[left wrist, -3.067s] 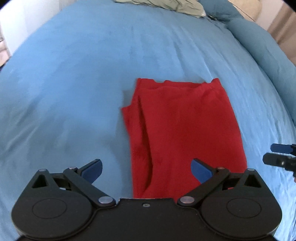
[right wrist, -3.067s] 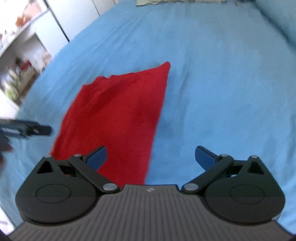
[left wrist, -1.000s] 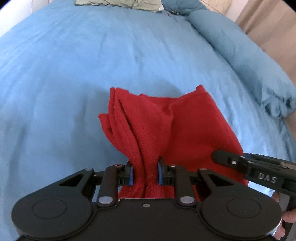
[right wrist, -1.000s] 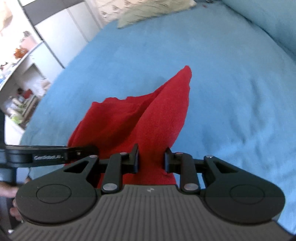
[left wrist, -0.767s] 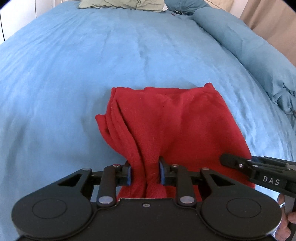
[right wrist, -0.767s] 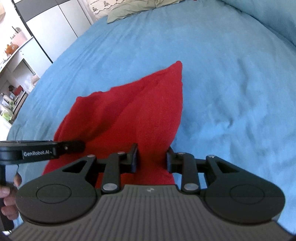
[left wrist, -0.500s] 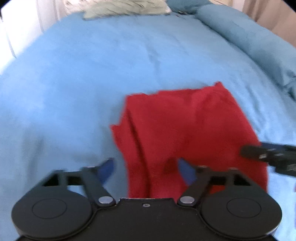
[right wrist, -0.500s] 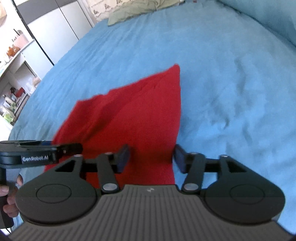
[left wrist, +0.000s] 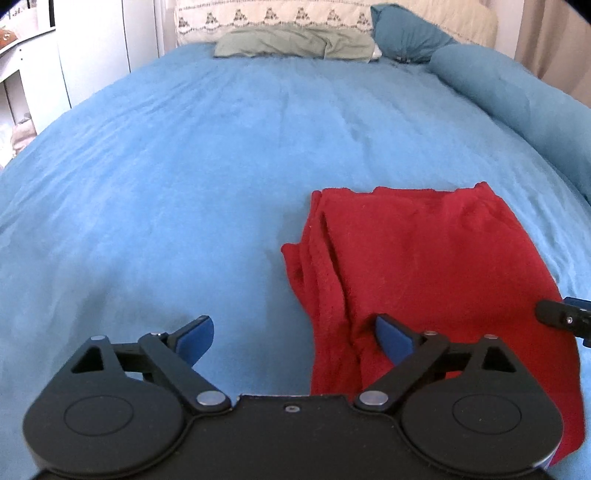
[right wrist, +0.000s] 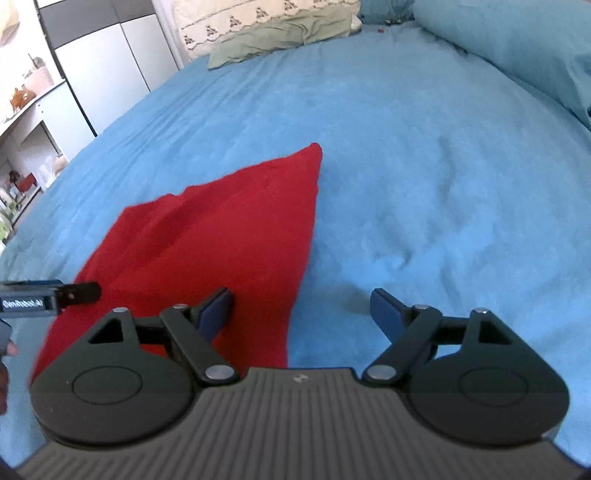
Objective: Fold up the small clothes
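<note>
A red garment (left wrist: pixel 424 266), folded into a long panel, lies flat on the blue bedspread (left wrist: pixel 184 184), with bunched folds along its left edge. My left gripper (left wrist: pixel 295 338) hovers over that near left edge, its jaws opening; the bunched edge lies loose between the blue pads (left wrist: pixel 393 338), which do not press on it. My right gripper (right wrist: pixel 301 308) is over the red garment's (right wrist: pixel 221 236) near right edge, jaws opening too, with cloth under the left pad (right wrist: pixel 218 308) and nothing gripped. Each gripper's tip shows in the other's view.
A green pillow (left wrist: pixel 295 46) and a patterned pillow (left wrist: pixel 273 16) lie at the head of the bed. A rolled blue duvet (left wrist: pixel 517 99) runs along the right side. White cupboards (right wrist: pixel 110 62) and cluttered shelves (right wrist: pixel 22 96) stand left of the bed.
Both grippers were shut on the lifted, bunched red cloth; their jaws have spread wide and let go. The cloth has settled flat on the bed, and both grippers have sunk lower.
</note>
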Tool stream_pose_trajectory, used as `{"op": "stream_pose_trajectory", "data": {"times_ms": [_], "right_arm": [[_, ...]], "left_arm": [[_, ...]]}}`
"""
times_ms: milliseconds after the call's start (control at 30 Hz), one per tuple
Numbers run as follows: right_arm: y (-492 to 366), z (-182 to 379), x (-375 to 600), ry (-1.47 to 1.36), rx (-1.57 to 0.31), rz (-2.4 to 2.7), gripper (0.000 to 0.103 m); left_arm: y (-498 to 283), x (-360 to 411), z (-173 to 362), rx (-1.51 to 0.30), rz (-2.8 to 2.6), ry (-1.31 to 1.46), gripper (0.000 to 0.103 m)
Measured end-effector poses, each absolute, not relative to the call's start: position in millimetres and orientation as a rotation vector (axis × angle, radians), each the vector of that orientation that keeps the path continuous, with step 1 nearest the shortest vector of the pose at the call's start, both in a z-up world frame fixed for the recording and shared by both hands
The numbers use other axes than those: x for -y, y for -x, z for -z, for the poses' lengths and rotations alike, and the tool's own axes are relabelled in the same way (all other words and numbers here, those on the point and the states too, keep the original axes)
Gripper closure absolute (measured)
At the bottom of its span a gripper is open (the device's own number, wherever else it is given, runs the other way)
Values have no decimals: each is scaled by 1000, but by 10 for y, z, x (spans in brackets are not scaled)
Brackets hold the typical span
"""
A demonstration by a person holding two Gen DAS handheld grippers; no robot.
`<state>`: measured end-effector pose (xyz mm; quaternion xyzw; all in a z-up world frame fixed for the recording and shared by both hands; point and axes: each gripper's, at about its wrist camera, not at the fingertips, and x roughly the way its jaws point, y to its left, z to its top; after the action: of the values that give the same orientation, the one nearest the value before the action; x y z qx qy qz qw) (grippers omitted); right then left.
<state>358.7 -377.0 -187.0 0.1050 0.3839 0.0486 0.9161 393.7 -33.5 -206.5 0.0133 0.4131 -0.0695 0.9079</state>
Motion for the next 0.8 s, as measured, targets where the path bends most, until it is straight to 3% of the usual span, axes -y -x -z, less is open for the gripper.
{"op": "stream_pose_trajectory", "data": {"times_ms": [100,367,800], "right_arm": [[-3563,1960,3792,-220,-757,-103,0],[-3402,1813,3826,-217,-666,-118,0],[-1918,50,3673,-138,-578,-9,0]], "left_arm": [[-3913,283,2113,-816,153,-12,1],[-3702,282,1793,-712,130,-58,3],[-2078,70,10,-592,31,-23,0]]}}
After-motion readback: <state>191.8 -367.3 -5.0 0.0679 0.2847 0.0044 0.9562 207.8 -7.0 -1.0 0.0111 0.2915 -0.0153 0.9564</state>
